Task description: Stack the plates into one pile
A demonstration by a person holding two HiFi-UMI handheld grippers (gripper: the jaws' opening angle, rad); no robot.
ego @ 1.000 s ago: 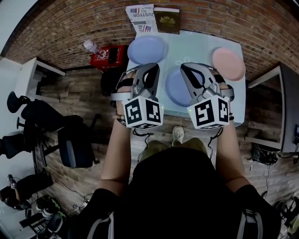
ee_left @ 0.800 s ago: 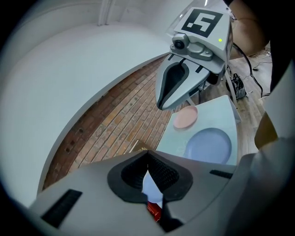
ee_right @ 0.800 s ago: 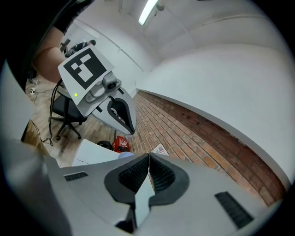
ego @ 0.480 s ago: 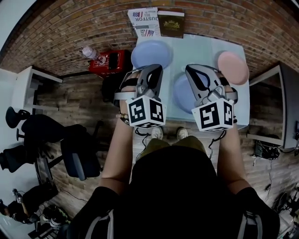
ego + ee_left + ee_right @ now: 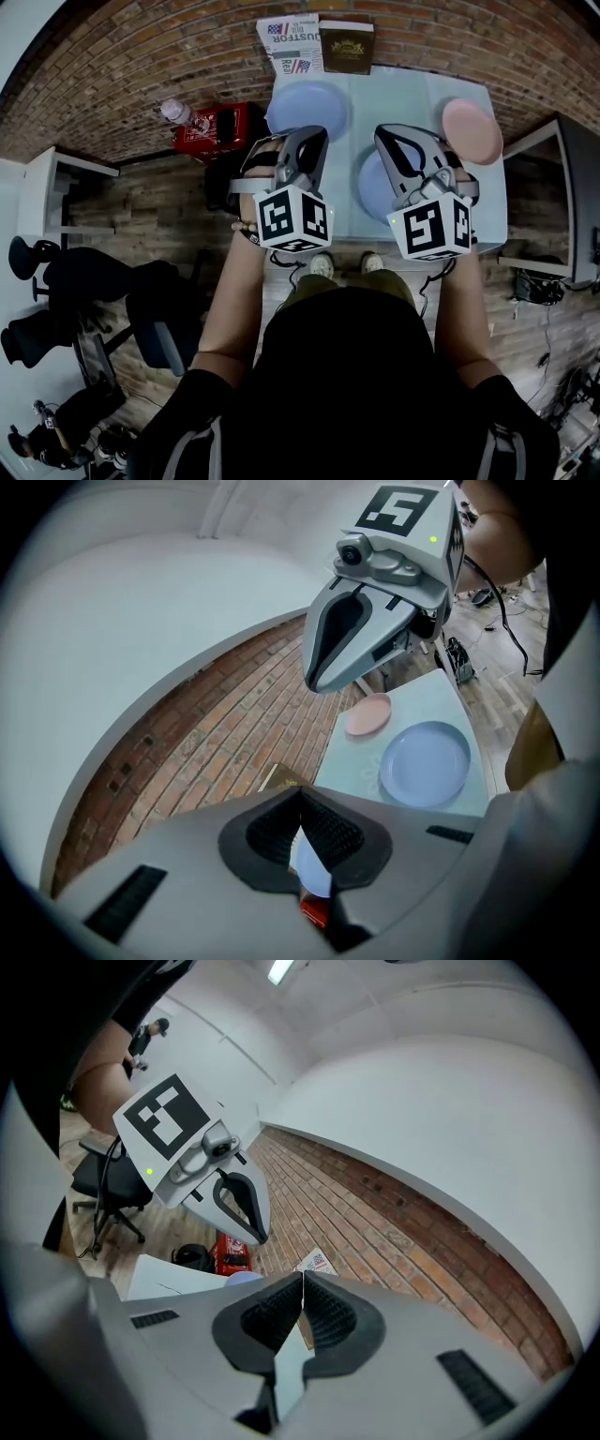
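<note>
Three plates lie apart on the pale table (image 5: 412, 94): a blue plate (image 5: 307, 110) at the far left, a second blue plate (image 5: 373, 186) near the front, half hidden by my right gripper, and a pink plate (image 5: 472, 131) at the right. My left gripper (image 5: 317, 136) hovers over the table's left front edge, shut and empty. My right gripper (image 5: 386, 134) hovers above the near blue plate, also shut and empty. The left gripper view shows the pink plate (image 5: 368, 713), the near blue plate (image 5: 425, 763) and the right gripper (image 5: 319, 672).
A magazine (image 5: 289, 42) and a dark book (image 5: 346, 45) lie at the table's far edge. A red box (image 5: 220, 127) with a bottle (image 5: 178, 112) stands on the floor to the left. Office chairs (image 5: 94, 272) and a white desk (image 5: 47, 187) are at the left, a dark desk (image 5: 567, 206) at the right.
Both grippers have moved forward together toward the table, still shut and empty. The plates have not moved.
</note>
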